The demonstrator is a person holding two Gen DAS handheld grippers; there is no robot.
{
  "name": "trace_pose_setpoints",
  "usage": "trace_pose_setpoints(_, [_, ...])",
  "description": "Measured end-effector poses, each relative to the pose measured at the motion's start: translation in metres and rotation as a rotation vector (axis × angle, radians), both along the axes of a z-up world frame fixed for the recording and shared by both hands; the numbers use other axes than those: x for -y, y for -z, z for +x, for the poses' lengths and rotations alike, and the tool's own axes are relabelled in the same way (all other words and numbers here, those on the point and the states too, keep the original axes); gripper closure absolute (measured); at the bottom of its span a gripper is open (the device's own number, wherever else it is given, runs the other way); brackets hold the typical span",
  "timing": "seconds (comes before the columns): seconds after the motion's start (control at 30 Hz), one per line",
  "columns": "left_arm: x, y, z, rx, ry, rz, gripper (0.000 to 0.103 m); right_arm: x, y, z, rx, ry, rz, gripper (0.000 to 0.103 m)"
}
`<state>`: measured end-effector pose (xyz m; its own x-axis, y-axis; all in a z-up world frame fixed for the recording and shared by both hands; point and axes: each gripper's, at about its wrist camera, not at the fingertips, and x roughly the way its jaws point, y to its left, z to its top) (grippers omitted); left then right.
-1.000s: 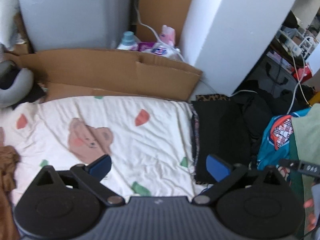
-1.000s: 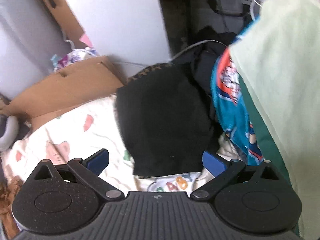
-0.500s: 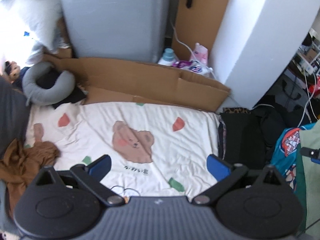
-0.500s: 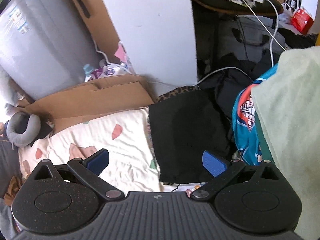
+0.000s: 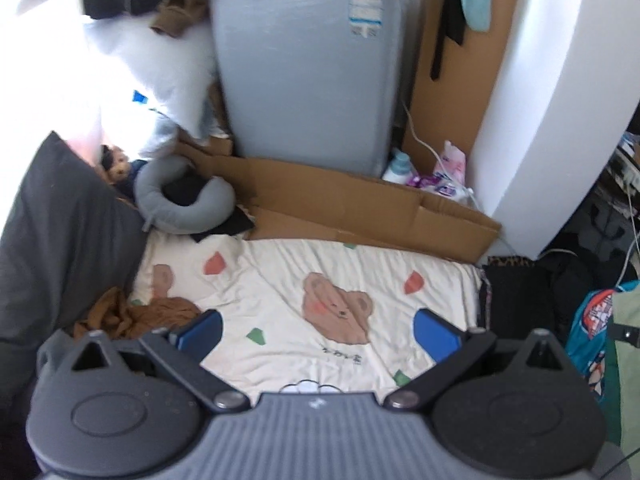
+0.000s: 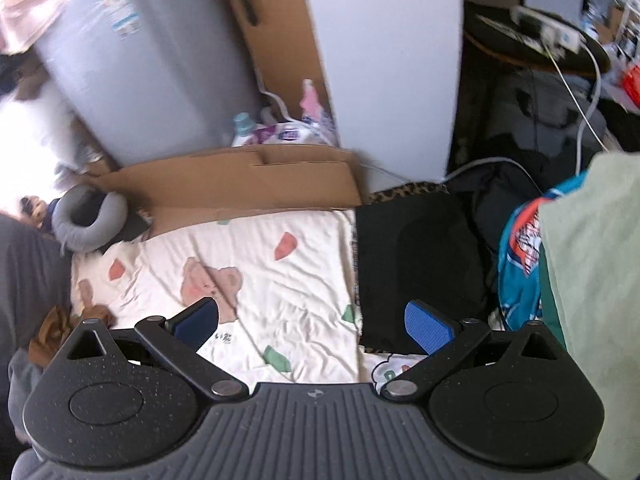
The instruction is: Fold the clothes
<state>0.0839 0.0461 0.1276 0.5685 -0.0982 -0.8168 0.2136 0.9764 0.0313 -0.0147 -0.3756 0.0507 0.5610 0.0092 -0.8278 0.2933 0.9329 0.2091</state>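
A: Where are the clothes?

B: A black folded garment (image 6: 416,264) lies flat at the right edge of the cream bear-print sheet (image 5: 312,280), with a leopard-print edge (image 6: 412,191) showing at its far side. Right of it sits a blue printed garment (image 6: 518,264), and a pale green cloth (image 6: 596,280) hangs nearest on the right. A crumpled brown garment (image 5: 136,316) lies at the sheet's near left corner.

A: And the claws?

B: The left gripper (image 5: 318,330) hovers over the sheet with its blue pads spread wide, holding nothing. The right gripper (image 6: 312,322) is spread too and empty, its right pad (image 6: 426,326) over the near edge of the black garment.

A: What lies around?

B: A flattened cardboard box (image 5: 360,204) along the sheet's far side, a grey neck pillow (image 5: 180,208) at far left, a dark grey pillow (image 5: 60,248) on the left, a tall grey appliance (image 5: 304,60) behind, and a detergent bottle (image 5: 398,164) beside it.
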Motion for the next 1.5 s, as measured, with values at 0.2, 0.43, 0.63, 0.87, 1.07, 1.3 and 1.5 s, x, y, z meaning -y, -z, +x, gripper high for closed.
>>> trace_pose_setpoints(0.2, [-0.039,-0.002,-0.029,0.012,-0.086,-0.029,0.000,-0.028,-0.017,-0.012,0.029,-0.046,0.000,0.000])
trace_pose_setpoints(0.43, [-0.067,0.014,-0.059,0.032,-0.204,-0.054,0.000,-0.059,-0.023,-0.030,0.027,-0.090,-0.026,0.000])
trace_pose_setpoints(0.63, [-0.070,0.036,-0.081,0.033,-0.273,-0.056,0.000,-0.085,-0.010,-0.036,-0.009,-0.146,-0.082,0.000])
trace_pose_setpoints(0.87, [-0.055,0.054,-0.091,0.021,-0.282,-0.038,0.000,-0.102,0.001,-0.036,-0.014,-0.175,-0.091,0.000])
trace_pose_setpoints(1.07, [-0.043,0.081,-0.090,-0.010,-0.287,-0.033,0.000,-0.106,0.017,-0.033,-0.037,-0.168,-0.091,0.000])
trace_pose_setpoints(1.3, [-0.039,0.109,-0.090,-0.050,-0.295,-0.047,0.000,-0.117,0.036,-0.036,-0.061,-0.203,-0.103,0.000])
trace_pose_setpoints(1.5, [-0.032,0.126,-0.090,-0.074,-0.299,-0.063,0.003,-0.126,0.041,-0.037,-0.078,-0.249,-0.128,0.000])
